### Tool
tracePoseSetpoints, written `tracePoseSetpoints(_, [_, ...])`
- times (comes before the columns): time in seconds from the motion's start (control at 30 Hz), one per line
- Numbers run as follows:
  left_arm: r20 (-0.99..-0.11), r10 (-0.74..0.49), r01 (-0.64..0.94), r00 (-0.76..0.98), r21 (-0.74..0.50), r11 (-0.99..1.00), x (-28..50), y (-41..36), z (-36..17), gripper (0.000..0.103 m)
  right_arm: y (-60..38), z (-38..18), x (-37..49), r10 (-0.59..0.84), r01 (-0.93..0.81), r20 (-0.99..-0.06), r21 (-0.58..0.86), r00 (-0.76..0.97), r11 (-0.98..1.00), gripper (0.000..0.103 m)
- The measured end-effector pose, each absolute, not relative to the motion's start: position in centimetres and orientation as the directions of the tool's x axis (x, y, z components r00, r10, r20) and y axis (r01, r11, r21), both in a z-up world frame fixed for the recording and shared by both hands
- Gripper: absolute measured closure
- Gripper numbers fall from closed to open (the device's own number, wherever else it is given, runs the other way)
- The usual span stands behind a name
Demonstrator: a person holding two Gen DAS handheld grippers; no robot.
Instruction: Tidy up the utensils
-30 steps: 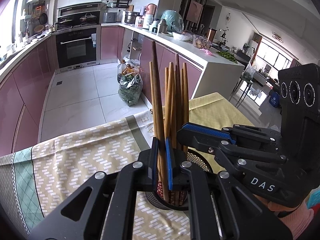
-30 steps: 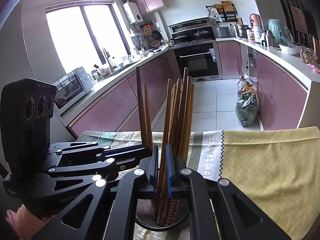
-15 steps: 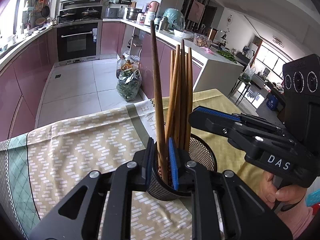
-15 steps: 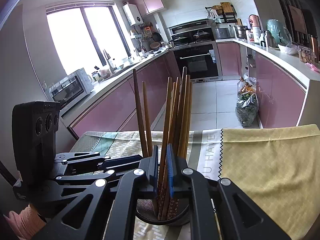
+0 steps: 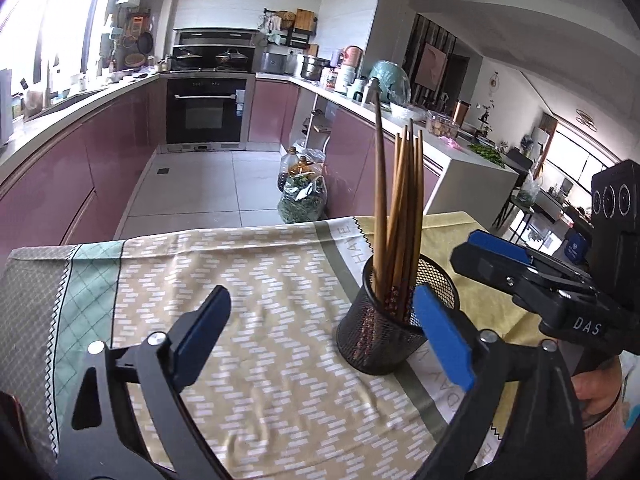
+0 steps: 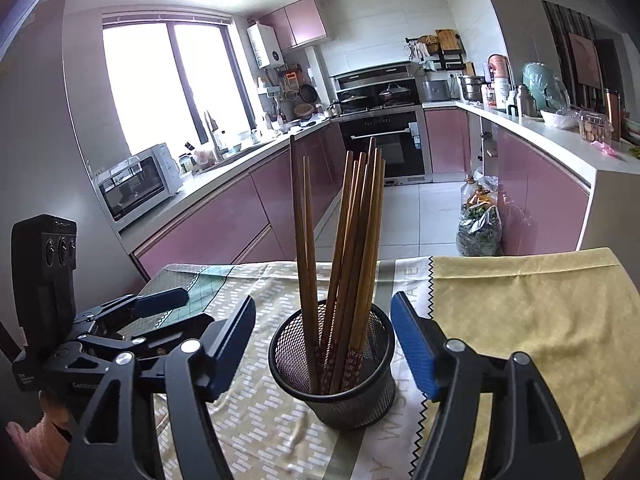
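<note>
- The chopsticks (image 6: 344,248) stand bundled in the black mesh cup (image 6: 334,364), patterned ends down, plain ends fanning upward; one darker pair leans apart to the left in the right wrist view. We judge they lean on the rim because nothing grips them now.
- The cup sits upright on the patterned tablecloth (image 5: 240,280), near the seam where it meets the yellow cloth (image 6: 520,320), so both tools can reach it from either side.
- Our right gripper (image 6: 324,344) has just been opening: its blue pads stand wide on either side of the cup, clear of mesh and sticks. The cup lies between the jaws, but nothing is pressed.
- Our left gripper (image 5: 320,320) has also just been opening and is spread very wide. Its right-hand pad sits just before the cup's rim in its own view; whether it touches, we cannot tell. The other pad hangs over bare cloth, and nothing is held.
- Both tools tilt downward toward the table, left one beside the cup, right one squarely facing it. A hand (image 5: 600,396) in a pink sleeve shows under the right tool.
- We judge the sticks delivered, and this step of tidying close to done; pulling back carelessly could tip the light cup.
</note>
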State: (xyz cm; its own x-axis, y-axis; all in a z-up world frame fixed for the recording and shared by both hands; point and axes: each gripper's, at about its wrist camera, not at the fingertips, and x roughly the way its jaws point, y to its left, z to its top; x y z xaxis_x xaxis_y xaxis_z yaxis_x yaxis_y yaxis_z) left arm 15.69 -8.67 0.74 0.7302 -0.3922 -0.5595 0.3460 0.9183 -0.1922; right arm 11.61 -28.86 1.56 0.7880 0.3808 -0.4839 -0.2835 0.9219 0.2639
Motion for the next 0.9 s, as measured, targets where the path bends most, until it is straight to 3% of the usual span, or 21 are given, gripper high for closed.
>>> tracePoseSetpoints(0.17, [-0.520,-0.302,0.251,0.799,-0.167,0.953,13.6,-6.0,1.0,0.006,-27.3,0.9,9.0,0.332,-0.274,-0.449,0.189,0.830,0.943,0.006])
tracePoseSetpoints(0.4, [-0.443,-0.218,0.167,0.869,-0.150,0.974,10.4,-3.5,1.3,0.006,-25.8,0.8,6.1,0.304,-0.276,-0.377,0.126,0.875,0.953,0.006])
tracePoseSetpoints(0.9, [-0.321,-0.117,0.099,0.940,-0.072,0.993,5.2,-2.0,1.4,0.006,-24.6,0.2,3.1,0.270,-0.248,-0.320,0.107,0.908,0.963,0.006])
